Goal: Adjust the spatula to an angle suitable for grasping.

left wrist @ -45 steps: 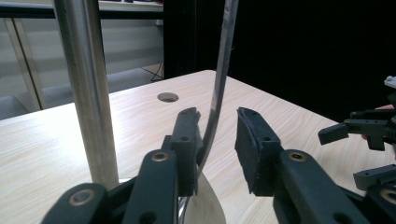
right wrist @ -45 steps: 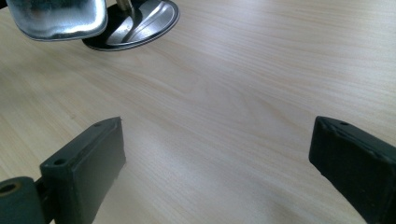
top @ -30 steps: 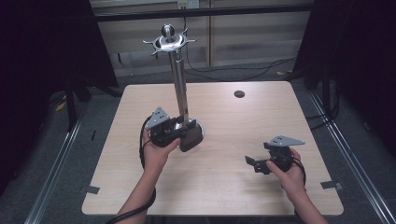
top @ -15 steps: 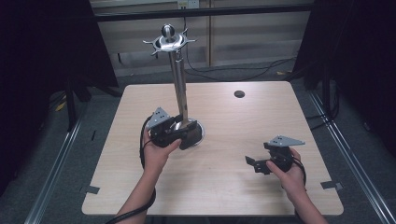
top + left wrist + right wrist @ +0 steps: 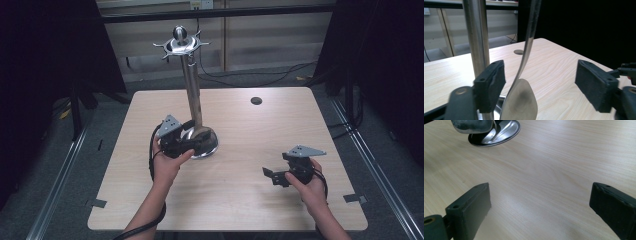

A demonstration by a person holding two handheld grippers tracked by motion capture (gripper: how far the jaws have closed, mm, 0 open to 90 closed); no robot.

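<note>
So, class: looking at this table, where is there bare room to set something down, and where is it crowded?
Bare wood lies between the stand's base and the right gripper, along the table edge nearest the person, and at the far right around the small dark hole. It is crowded at the base, where the left gripper, jaws just opened, straddles a hanging spoon.

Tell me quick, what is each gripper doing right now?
Left gripper: jaws open and just been opening, with a hanging spoon between them, ungripped, beside the metal stand.
Right gripper: jaws open, holding nothing, over the table.

A lab: bare test table (image 5: 280, 125), black curtains (image 5: 45, 60), floor cables (image 5: 260, 75).
</note>
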